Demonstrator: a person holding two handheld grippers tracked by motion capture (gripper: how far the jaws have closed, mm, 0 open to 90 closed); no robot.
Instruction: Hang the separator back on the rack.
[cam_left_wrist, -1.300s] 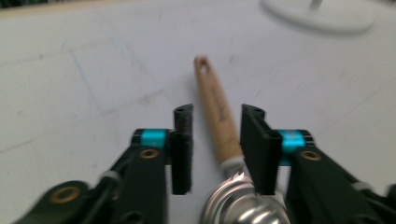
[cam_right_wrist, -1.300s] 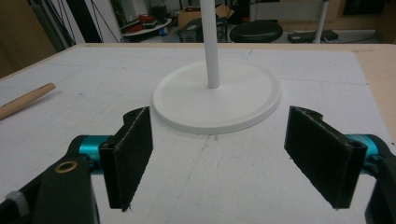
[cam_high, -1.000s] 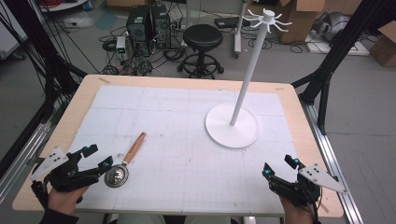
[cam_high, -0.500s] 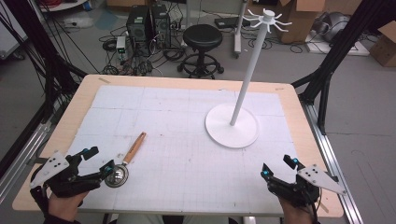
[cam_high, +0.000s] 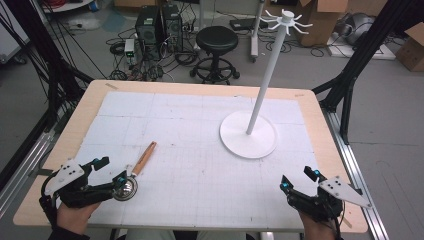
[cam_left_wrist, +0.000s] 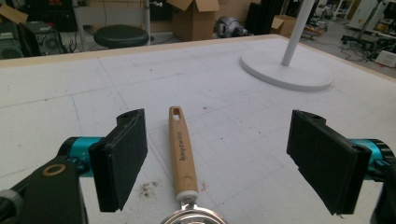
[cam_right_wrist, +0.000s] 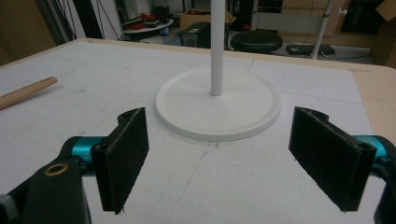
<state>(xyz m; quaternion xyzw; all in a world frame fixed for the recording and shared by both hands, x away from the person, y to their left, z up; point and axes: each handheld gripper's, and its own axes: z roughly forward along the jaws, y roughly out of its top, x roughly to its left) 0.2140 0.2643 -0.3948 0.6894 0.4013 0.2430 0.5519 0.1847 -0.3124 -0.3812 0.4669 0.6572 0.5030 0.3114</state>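
Now left tongs nearer strainer.

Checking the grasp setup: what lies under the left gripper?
The strainer lies under the open left gripper, its wooden handle between the jaws on the white mat. Most of its bowl is out of frame.

The middle of the table lies flat and bare, wide room for a gripper to pass from the near edge to the far one. On the right, the white stand blocks the way: its round base sits on the mat and its thin pole rises high, with hooks spread at the top. At the near left, the small strainer with a wooden handle lies on the mat, directly between the wide-apart jaws of the left gripper. The right gripper, jaws also spread, has bare mat ahead up to the stand's base.
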